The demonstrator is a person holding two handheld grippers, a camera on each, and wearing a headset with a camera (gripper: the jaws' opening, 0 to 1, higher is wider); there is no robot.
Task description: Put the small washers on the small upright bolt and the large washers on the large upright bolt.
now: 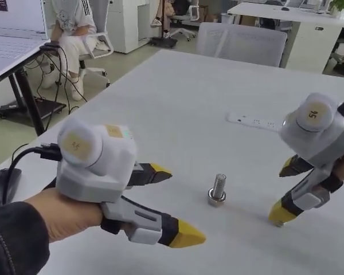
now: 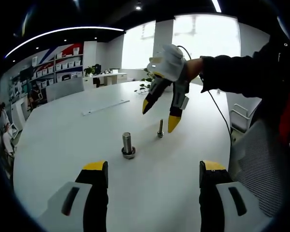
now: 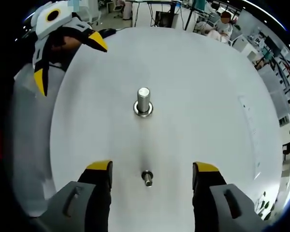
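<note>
The large upright bolt (image 1: 217, 189) stands mid-table with a washer ring (image 1: 217, 200) around its base. My left gripper (image 1: 175, 201) is open and empty, to the left of that bolt. My right gripper (image 1: 281, 193) is open to the bolt's right, tips pointing down near the table. In the right gripper view the small upright bolt (image 3: 147, 177) stands between my open jaws, with the large bolt (image 3: 143, 100) beyond it and the left gripper (image 3: 68, 62) further off. The left gripper view shows the large bolt (image 2: 127, 145), the small bolt (image 2: 160, 128) and the right gripper (image 2: 159, 114) straddling it.
A white power strip (image 1: 255, 122) lies on the white table (image 1: 178, 109) behind the bolts. A grey office chair (image 1: 241, 43) stands at the far edge. A laptop (image 1: 11, 34) on a stand and a seated person (image 1: 74, 23) are at the left. A black cable (image 1: 23, 157) trails from the left gripper.
</note>
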